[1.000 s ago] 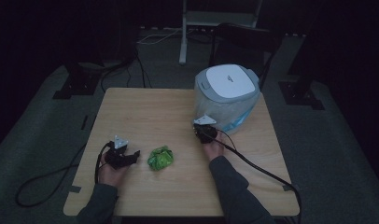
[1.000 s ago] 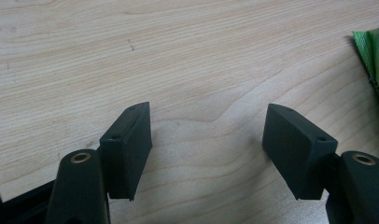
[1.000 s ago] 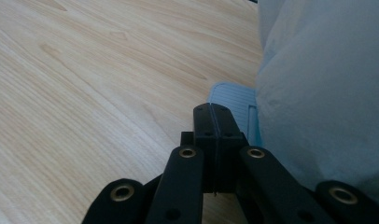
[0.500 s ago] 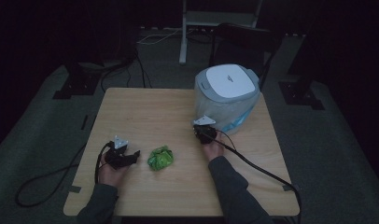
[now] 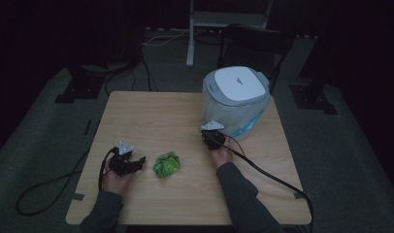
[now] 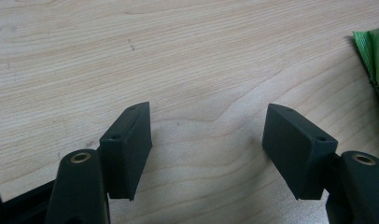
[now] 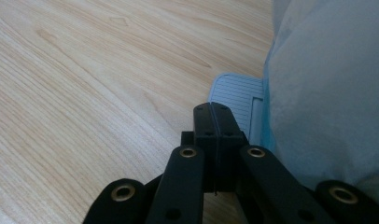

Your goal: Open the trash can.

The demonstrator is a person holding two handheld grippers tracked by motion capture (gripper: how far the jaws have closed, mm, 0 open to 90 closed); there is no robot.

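A crumpled green wrapper [image 5: 167,164] lies on the wooden table [image 5: 156,116], near its front middle. My left gripper [image 5: 137,162] rests just left of it, open, jaws wide with bare wood between them in the left gripper view [image 6: 208,149]; the green wrapper [image 6: 375,56] peeks in at that view's right edge. My right gripper [image 5: 210,136] is shut with nothing between its jaws [image 7: 215,122]. It sits at the foot of a white step-on bin [image 5: 236,99] lined with a pale blue bag, just before the bin's ridged grey pedal [image 7: 235,100].
The bin stands at the table's back right. Cables [image 5: 268,172] trail from both grippers off the table's front and left. Dark floor with stands and a white frame [image 5: 229,22] lies beyond the table.
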